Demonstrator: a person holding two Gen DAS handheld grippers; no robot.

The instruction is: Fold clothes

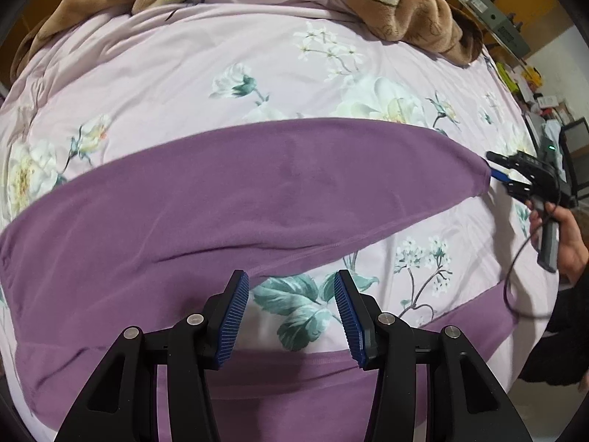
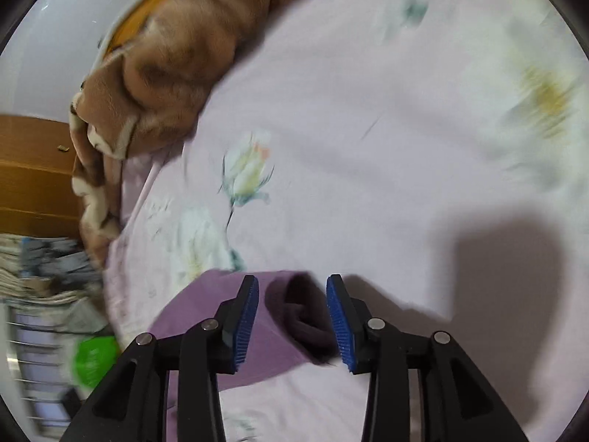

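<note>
Purple garment lies spread flat on floral bedsheet, sleeve stretched toward bed's right edge. Your left gripper hangs over garment's near hem, jaws apart, nothing between. Your right gripper hovers over sleeve cuff, jaws apart, gripping nothing. Brown blanket heaped at sheet's far edge.

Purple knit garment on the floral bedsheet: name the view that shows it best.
The left wrist view: the purple knit garment stretches across the floral bedsheet, nearly end to end. The right wrist view is blurred and catches only one end.
</note>
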